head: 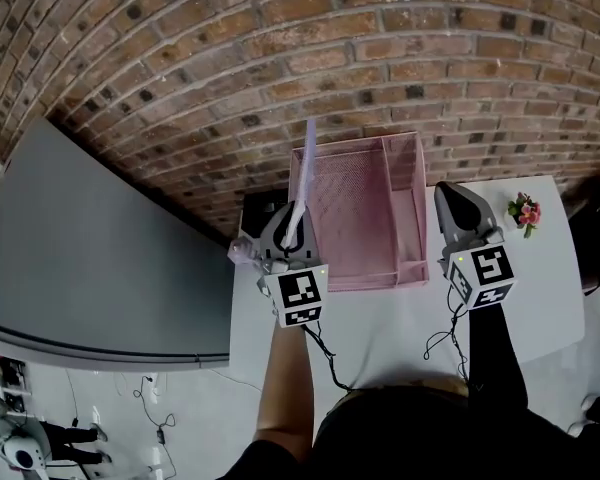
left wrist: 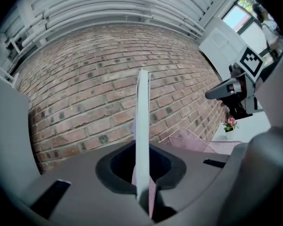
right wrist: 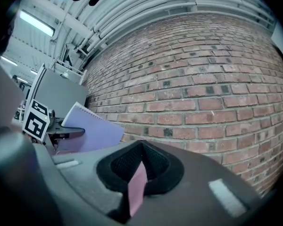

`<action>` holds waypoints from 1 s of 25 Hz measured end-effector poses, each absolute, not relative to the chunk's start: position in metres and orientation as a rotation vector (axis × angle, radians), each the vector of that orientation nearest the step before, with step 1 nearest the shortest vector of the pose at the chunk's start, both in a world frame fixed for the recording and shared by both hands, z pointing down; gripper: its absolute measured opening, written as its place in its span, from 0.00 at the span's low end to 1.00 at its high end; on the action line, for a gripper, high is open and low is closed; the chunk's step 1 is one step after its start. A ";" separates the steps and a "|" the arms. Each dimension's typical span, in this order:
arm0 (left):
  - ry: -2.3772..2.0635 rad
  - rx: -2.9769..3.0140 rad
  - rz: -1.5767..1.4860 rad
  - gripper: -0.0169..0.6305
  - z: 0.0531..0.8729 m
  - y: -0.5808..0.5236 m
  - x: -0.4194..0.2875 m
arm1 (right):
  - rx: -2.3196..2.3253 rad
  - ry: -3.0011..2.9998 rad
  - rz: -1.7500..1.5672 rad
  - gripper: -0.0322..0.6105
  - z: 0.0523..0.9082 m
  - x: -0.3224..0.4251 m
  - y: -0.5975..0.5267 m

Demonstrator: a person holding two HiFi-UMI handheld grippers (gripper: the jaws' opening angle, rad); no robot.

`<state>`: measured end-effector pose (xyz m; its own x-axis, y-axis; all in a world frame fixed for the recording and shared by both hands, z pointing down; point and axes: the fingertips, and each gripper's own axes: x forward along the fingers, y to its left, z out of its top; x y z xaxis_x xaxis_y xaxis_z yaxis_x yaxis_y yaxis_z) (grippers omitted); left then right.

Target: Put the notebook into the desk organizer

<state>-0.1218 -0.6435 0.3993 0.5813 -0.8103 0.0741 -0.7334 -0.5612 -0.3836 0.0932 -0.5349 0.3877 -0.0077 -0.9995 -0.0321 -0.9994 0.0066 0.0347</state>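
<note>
The left gripper [head: 288,226] is holding the notebook [head: 303,178] with its jaws almost fully closed on the lower edge. The notebook is standing edge-on and rising up and forward from the jaws. It is hanging about at the left wall of the desk organizer [head: 365,276], so the open compartment is lying just to its right. The right gripper [head: 458,213] is pinching the organizer's right wall with closed jaws, probably steadying it.

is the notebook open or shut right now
Shut: the notebook shows edge-on as one thin flat slab, pinched upright between the left gripper's jaws.
</note>
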 end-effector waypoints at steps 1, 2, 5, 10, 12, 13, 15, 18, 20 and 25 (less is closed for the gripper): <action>1.250 -2.506 -0.354 0.08 0.401 -0.642 -0.119 | 2.212 -2.228 -0.077 0.05 0.387 0.094 -0.535; 1.241 -2.509 -0.358 0.08 0.402 -0.641 -0.116 | 2.212 -2.228 -0.079 0.05 0.386 0.094 -0.536; 1.212 -2.519 -0.369 0.08 0.407 -0.638 -0.109 | 2.206 -2.227 -0.078 0.05 0.387 0.095 -0.537; 1.168 -2.595 -0.371 0.08 0.414 -0.633 -0.097 | 2.194 -2.218 -0.068 0.05 0.392 0.098 -0.536; 1.144 -2.634 -0.370 0.08 0.418 -0.630 -0.092 | 2.196 -2.217 -0.070 0.05 0.391 0.100 -0.535; 1.131 -2.652 -0.376 0.08 0.421 -0.629 -0.089 | 2.197 -2.216 -0.072 0.05 0.391 0.101 -0.536; 1.108 -2.681 -0.395 0.08 0.428 -0.626 -0.084 | 2.197 -2.215 -0.075 0.05 0.389 0.102 -0.536; 1.090 -2.706 -0.414 0.08 0.437 -0.624 -0.078 | 2.194 -2.212 -0.071 0.05 0.391 0.104 -0.536; 1.069 -2.727 -0.427 0.08 0.442 -0.622 -0.073 | 2.191 -2.211 -0.065 0.05 0.392 0.105 -0.537; 0.966 -2.752 -0.515 0.09 0.463 -0.611 -0.059 | 2.187 -2.215 -0.058 0.05 0.394 0.104 -0.539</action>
